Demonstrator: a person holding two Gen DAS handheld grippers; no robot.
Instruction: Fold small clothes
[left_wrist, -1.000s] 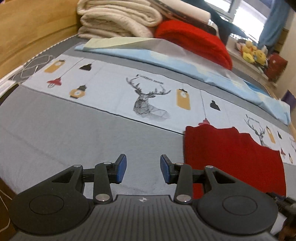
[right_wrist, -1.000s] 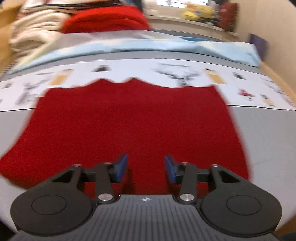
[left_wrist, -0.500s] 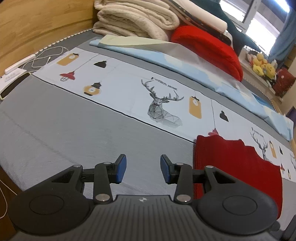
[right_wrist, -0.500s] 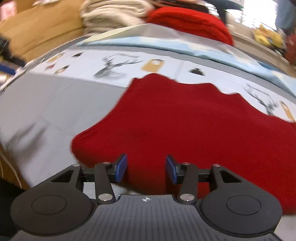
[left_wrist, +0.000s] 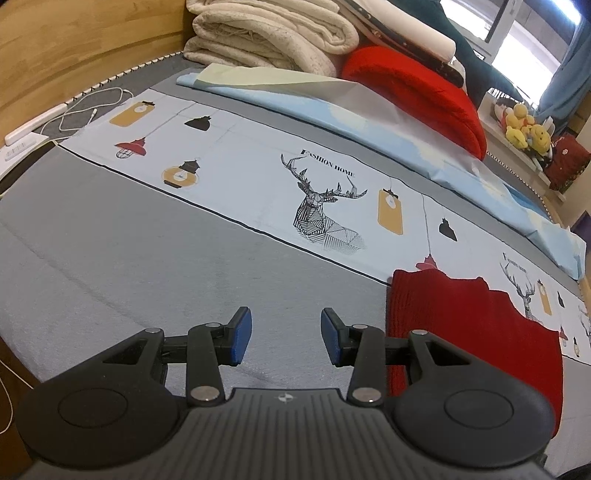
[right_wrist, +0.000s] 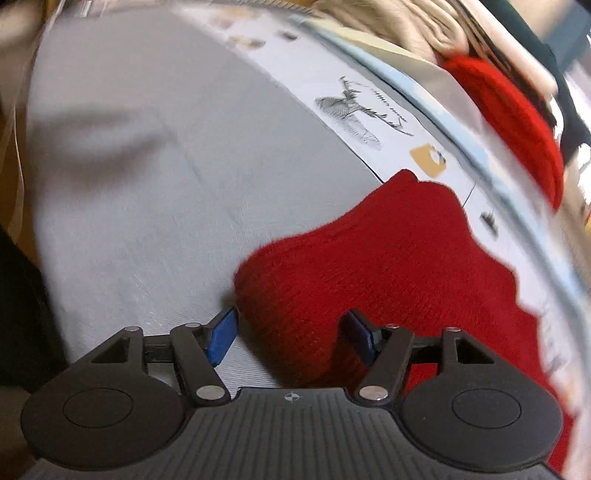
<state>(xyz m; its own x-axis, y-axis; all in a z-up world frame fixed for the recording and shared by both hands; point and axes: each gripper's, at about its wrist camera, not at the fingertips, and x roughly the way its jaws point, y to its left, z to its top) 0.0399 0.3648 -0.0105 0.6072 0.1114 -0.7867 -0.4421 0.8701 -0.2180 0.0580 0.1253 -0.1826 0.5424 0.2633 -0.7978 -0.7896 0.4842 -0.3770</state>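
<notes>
A small red knitted garment (left_wrist: 476, 332) lies flat on the grey bed sheet, its far edge on the printed band. My left gripper (left_wrist: 286, 341) is open and empty over bare grey sheet, left of the garment's left edge. In the right wrist view the garment (right_wrist: 388, 269) fills the lower right. My right gripper (right_wrist: 290, 336) is open and low over the garment's near-left corner, with the corner lying between the two blue pads. The right wrist view is blurred.
A printed sheet band with deer and lamps (left_wrist: 325, 206) crosses the bed. Behind it lie a light blue quilt (left_wrist: 369, 122), folded beige blankets (left_wrist: 269, 33) and a red pillow (left_wrist: 417, 92). A white cable and power strip (left_wrist: 55, 118) lie at the left by the wooden headboard (left_wrist: 74, 44).
The right gripper has swung left, from the garment's middle to its near-left corner, and has opened wider. The left gripper has drawn back and away from the garment.
</notes>
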